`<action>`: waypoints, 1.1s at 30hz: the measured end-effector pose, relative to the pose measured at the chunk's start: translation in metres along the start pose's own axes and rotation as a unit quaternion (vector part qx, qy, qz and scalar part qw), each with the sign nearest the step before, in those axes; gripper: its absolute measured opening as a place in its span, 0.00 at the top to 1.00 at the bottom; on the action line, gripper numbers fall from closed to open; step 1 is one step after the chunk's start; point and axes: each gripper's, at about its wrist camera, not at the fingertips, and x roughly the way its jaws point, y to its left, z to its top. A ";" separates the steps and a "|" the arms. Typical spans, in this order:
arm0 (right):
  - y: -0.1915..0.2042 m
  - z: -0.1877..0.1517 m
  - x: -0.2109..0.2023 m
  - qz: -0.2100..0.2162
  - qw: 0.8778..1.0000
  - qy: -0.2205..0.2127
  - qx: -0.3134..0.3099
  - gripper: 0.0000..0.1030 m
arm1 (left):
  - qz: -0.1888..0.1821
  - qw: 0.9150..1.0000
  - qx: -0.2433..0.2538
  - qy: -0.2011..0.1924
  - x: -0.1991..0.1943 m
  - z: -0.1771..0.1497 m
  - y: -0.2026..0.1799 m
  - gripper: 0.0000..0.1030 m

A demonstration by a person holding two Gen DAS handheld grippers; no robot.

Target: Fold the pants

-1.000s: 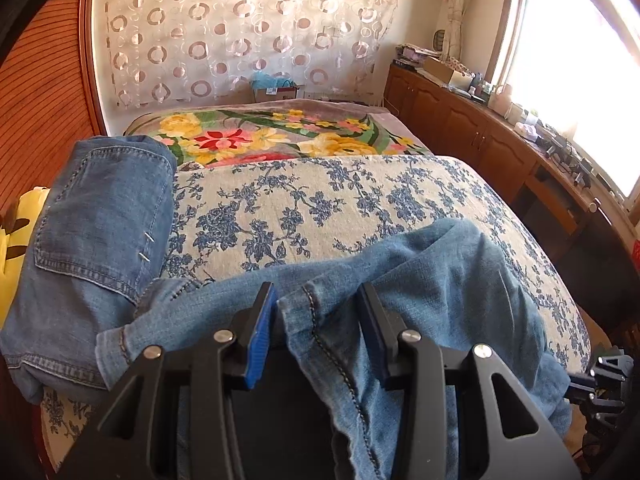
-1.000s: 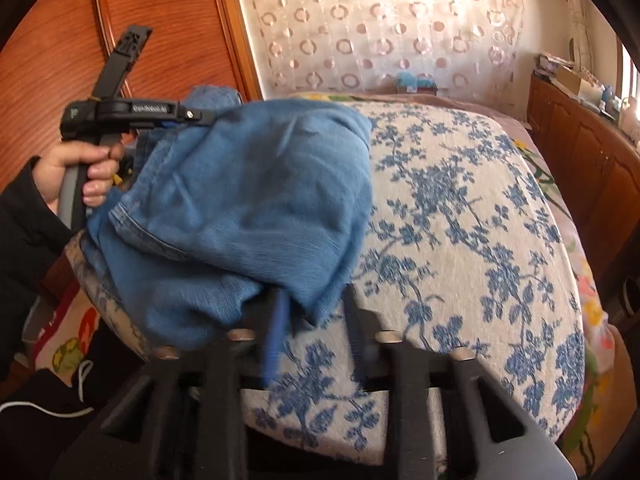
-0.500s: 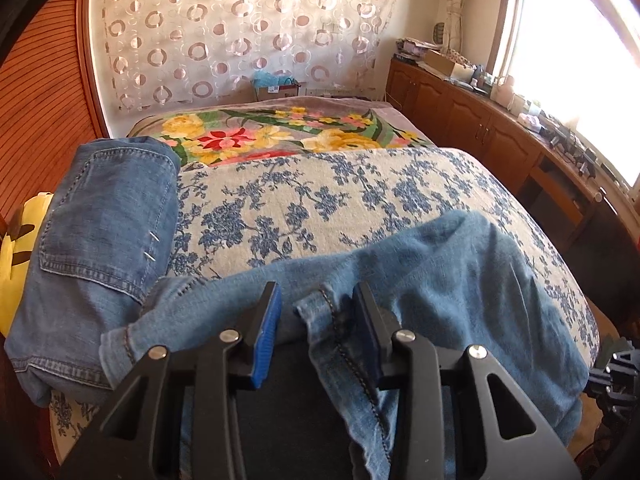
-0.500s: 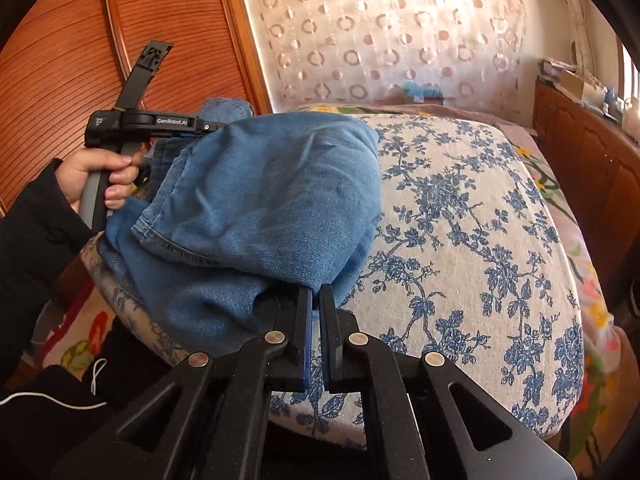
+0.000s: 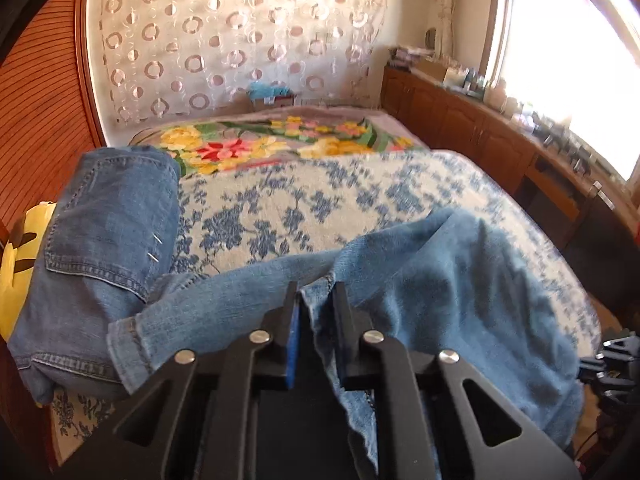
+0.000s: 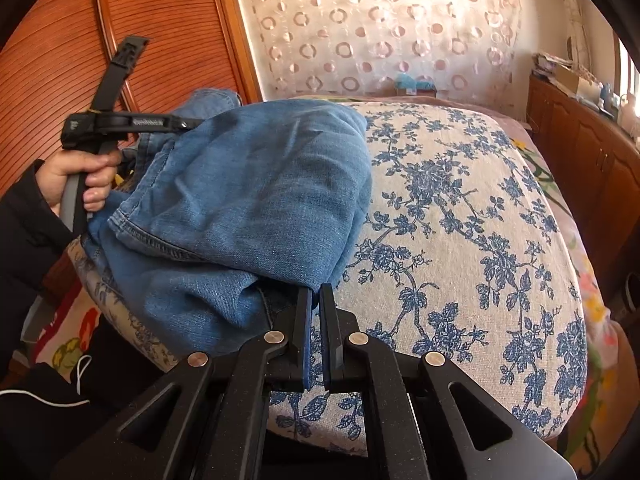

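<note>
Lying bunched on the bed [image 6: 460, 208], the pants [image 6: 256, 200] sit in both our grips: left hand-held gripper [image 5: 314, 300] now clenched on a hem, narrower than a second ago; right hand-held gripper [image 6: 315, 296] pinching denim. Only the right view shows our left hand [image 6: 80, 176].

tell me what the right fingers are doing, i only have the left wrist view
Observer: The right gripper has its fingers almost closed at the lower edge of the blue denim jeans; a pinch isn't clear.
Operator: where's my left gripper from there
Observer: The left gripper reaches into the jeans' far-left side, held by the person's left hand.
Operator: is the pile hanging off the bed
Observer: Partly, it seems: its near-left part droops over the edge of the blue-floral bedcover.
</note>
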 end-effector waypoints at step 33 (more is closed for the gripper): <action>0.018 0.026 -0.041 0.027 0.998 -0.044 -0.019 0.78 | 0.020 0.999 0.012 -0.032 -0.084 -0.052 0.003 0.57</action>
